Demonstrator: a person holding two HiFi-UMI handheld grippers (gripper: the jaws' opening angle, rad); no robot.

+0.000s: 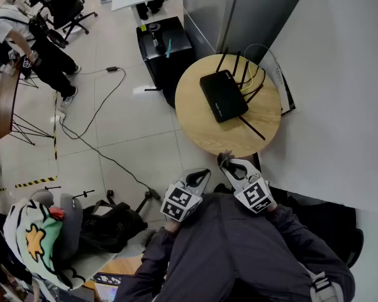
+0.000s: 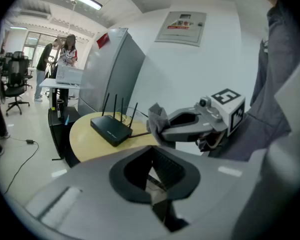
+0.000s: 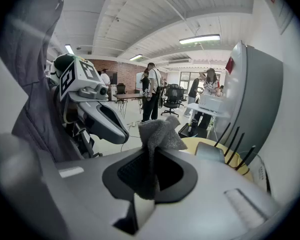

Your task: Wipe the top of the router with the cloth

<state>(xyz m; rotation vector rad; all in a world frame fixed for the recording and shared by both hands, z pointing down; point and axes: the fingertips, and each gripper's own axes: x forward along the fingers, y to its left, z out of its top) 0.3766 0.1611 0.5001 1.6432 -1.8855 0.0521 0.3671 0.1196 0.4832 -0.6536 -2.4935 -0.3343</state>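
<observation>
Router (image 1: 223, 95) lies flat on the round wooden table (image 1: 198, 131), past its middle and toward the far side, black, with its antennas (image 1: 241, 68) standing along the edge that faces the white wall. One antenna is lying down on the wood and points back toward the person. The long axis of the box runs nearly away from the person, only a little turned to the left at the far end.

Both tools are held close to the body, on the near side of the table and apart from the router. The right gripper (image 1: 228, 163) has its jaws clenched on the cloth (image 3: 157, 134), a grey rough piece that sticks up out of the jaws in a loose fold. The left gripper (image 1: 203, 173) has its jaws closed together with nothing between them, and it hangs beside the table, not over it.

I judge that wiping is not yet begun. The router is almost straight ahead of the right jaws, and this gripper is the nearer one. The coming move asks for a reach forward and down until the cloth lies on the top, then strokes along the long axis, keeping away from the antennas.
</observation>
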